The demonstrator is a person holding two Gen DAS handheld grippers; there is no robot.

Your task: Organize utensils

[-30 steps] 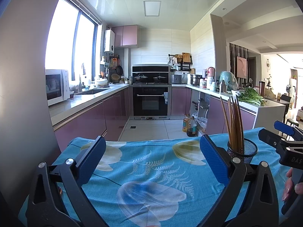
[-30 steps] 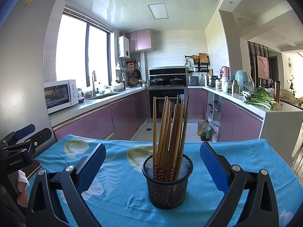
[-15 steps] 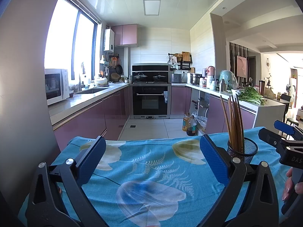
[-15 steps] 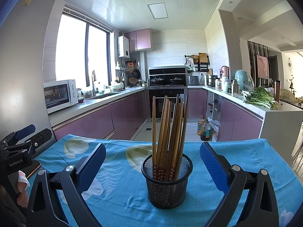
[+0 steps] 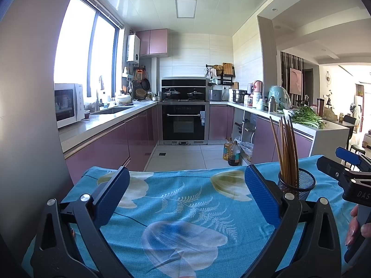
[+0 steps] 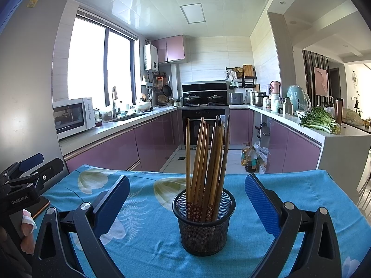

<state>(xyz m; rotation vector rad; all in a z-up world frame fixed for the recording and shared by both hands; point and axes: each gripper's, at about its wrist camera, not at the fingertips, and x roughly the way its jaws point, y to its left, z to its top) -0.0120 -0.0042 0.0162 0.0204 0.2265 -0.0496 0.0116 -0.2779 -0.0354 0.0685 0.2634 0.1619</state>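
The right wrist view is filled by a black mesh cup that stands upright on the counter, which is covered with a blue cloth with a flower print. A bundle of wooden chopsticks is held in the cup, thin ends up, leaning a little to different sides; their lower ends with a small red pattern are seen through the mesh. The right claw is spread wide open, and the cup is seen between its two blue fingers, touched by neither of them. Nothing is gripped by it. At the left edge of this view the left claw is seen from the side, with a hand on its handle and a phone-like flat thing lying under it on the cloth.

In the left wrist view the left claw is also wide open and empty, and only the bare cloth is seen between its fingers. The cup with the chopsticks is seen here to the right, just behind the right finger of this claw, near the far edge of the counter. Behind the counter a kitchen is seen, with purple cabinets, a black oven, a white microwave and green vegetables on the worktop on the right.
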